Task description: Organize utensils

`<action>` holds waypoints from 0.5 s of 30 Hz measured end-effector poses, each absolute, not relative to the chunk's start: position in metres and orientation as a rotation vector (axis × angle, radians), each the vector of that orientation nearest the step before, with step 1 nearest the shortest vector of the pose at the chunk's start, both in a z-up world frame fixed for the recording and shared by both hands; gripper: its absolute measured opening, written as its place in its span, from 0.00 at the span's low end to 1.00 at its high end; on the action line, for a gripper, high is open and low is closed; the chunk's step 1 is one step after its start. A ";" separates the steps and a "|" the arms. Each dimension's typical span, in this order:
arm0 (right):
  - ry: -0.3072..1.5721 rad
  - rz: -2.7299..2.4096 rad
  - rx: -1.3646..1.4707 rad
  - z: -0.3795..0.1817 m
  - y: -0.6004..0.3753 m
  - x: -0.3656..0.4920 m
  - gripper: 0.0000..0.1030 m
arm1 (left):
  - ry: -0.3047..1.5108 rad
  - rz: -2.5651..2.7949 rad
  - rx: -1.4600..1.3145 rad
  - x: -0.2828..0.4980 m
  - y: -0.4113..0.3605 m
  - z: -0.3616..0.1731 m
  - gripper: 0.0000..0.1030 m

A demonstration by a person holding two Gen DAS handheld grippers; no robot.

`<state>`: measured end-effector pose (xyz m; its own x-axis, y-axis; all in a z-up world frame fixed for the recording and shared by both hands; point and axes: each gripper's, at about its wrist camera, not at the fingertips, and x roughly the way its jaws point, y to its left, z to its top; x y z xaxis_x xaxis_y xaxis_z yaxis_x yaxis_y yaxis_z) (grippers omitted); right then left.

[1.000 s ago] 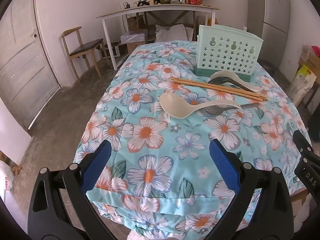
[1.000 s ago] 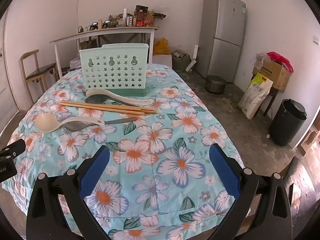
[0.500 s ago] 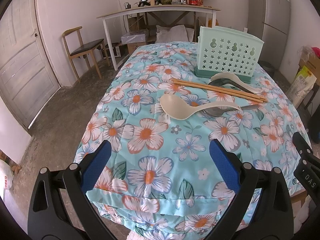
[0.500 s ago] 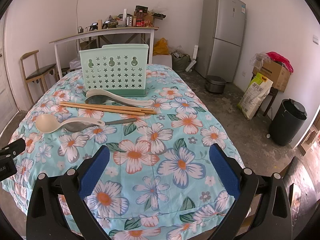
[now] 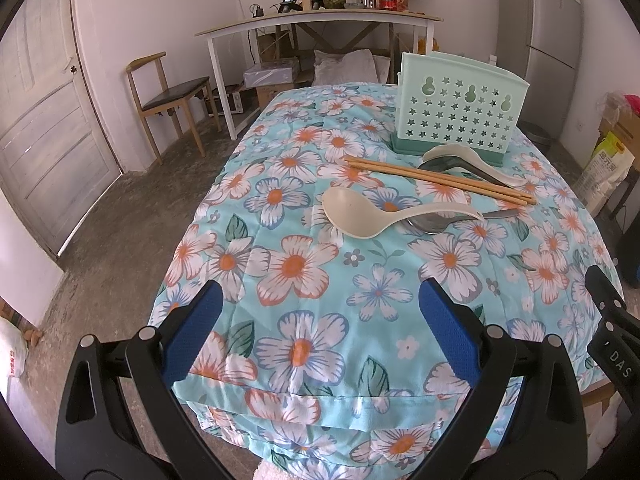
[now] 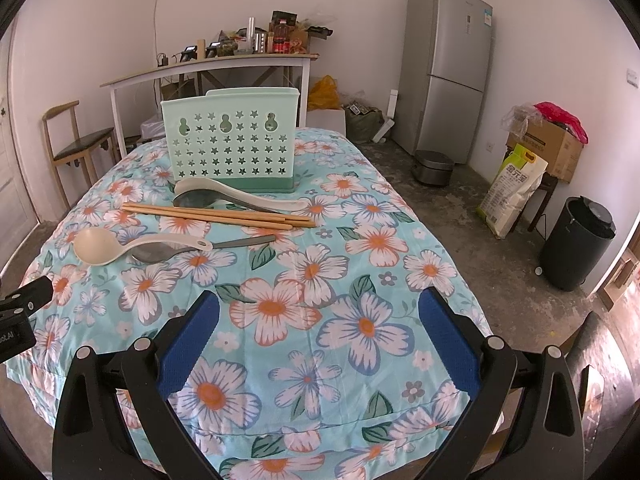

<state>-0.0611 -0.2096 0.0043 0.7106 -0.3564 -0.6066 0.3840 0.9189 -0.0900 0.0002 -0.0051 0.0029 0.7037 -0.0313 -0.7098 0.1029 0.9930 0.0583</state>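
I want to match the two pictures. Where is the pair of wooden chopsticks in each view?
Left wrist: the chopsticks lie right of centre, between two spoon pairs.
Right wrist: the chopsticks lie left of centre, between the same pairs.
Shared landmark: the green utensil holder stands behind them.

White "DAS" lettering on the black right gripper (image 5: 612,344) body at the left-wrist view's edge.

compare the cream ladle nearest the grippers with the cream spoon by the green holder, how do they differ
The near cream ladle has a rounder, larger-looking bowl; the far cream spoon looks slimmer. The ladle overlaps a metal spoon; the far one overlaps a dark spoon. Both point bowl-left.
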 end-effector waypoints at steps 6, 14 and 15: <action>0.663 -0.410 0.044 0.004 -0.209 -0.062 0.94 | 0.787 -0.074 0.096 0.000 -0.005 0.003 0.92; 0.664 -0.409 0.046 0.004 -0.210 -0.062 0.94 | 0.787 -0.072 0.092 -0.001 -0.003 0.003 0.92; 0.664 -0.409 0.046 0.004 -0.210 -0.062 0.94 | 0.787 -0.072 0.093 -0.001 -0.003 0.003 0.92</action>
<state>-0.0618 -0.2097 0.0043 0.7109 -0.3541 -0.6076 0.3833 0.9195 -0.0874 -0.0010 -0.0035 0.0032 0.7040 -0.0303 -0.7095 0.0994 0.9935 0.0562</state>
